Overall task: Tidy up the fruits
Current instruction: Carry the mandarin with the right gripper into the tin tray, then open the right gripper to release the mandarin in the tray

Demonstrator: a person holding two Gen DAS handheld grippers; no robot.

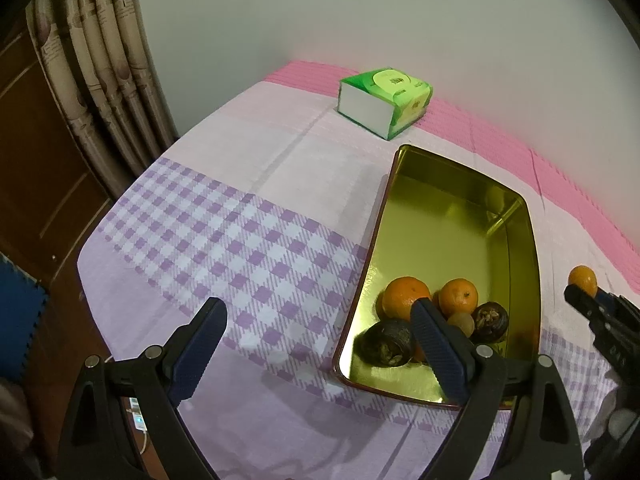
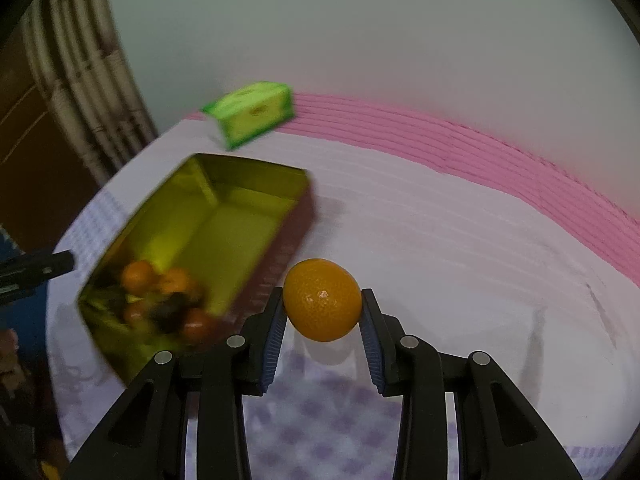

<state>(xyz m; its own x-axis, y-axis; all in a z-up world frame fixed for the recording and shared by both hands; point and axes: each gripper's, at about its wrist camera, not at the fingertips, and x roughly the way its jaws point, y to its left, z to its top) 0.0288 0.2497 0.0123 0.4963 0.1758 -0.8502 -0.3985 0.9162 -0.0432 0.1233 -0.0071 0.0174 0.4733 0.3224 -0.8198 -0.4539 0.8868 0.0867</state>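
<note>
Right hand-held gripper [image 2: 323, 316]: I hold a small round orange mandarin [image 2: 322, 300] pinched between my blue ribbed pads, just right of the tin.
Left hand-held gripper [image 1: 320, 320]: my jaws stand wide with nothing between them, near the tin's near-left corner.
Gold rectangular metal tin [image 1: 452, 240]: it sits on the pink-and-purple checked bench cloth [image 1: 240, 240], with oranges and dark round fruits at its near end.
Green tissue box [image 1: 386, 96]: far side; its print is unreadable.
Hard to make out: the right view is blurred, so I cannot count the tin's fruits.
</note>
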